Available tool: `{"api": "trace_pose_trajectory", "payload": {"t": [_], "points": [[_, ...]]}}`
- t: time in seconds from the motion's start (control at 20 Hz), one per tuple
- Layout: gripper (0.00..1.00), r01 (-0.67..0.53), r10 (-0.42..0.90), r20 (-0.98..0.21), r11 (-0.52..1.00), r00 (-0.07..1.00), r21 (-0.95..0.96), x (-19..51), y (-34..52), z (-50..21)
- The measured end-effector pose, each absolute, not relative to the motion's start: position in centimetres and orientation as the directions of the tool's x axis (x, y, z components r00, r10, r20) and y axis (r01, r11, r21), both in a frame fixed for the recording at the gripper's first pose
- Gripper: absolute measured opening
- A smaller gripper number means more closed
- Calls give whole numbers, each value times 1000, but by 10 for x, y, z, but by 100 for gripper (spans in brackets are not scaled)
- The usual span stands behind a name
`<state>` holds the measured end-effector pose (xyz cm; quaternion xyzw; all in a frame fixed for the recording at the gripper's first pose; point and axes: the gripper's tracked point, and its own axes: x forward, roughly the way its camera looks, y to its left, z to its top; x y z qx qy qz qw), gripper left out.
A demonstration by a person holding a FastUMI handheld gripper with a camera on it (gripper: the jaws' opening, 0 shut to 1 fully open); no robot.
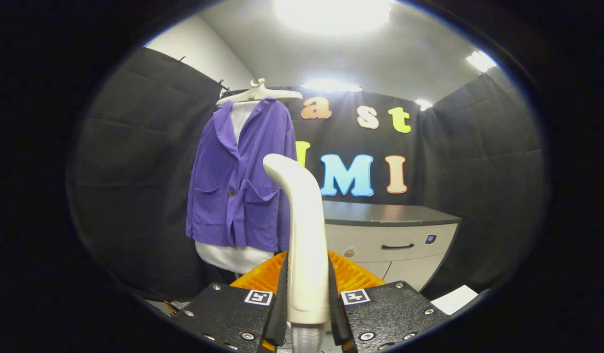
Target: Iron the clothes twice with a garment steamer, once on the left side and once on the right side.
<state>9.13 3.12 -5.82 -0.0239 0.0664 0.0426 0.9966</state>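
Gripper (308, 299) is clenching the garment steamer (304, 235) handle between both fingers, keeping it upright, head curving toward the clothes. Beyond, purple jacket (238, 181) is hanging on a hanger (259, 93), open for passes. Farther right, the desk (390, 215) is standing against the wall.
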Motion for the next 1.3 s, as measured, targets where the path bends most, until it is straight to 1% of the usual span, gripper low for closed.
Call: {"api": "trace_pose_trajectory", "payload": {"t": [0.15, 0.4, 0.65, 1.3], "points": [[36, -60, 58, -65, 997, 996, -40, 82, 4, -23], [36, -7, 7, 11, 1000, 1000, -16, 60, -39, 17], [36, 37, -38, 26, 999, 999, 17, 49, -65, 25], [36, 11, -11, 13, 1000, 1000, 11, 46, -53, 22]]}}
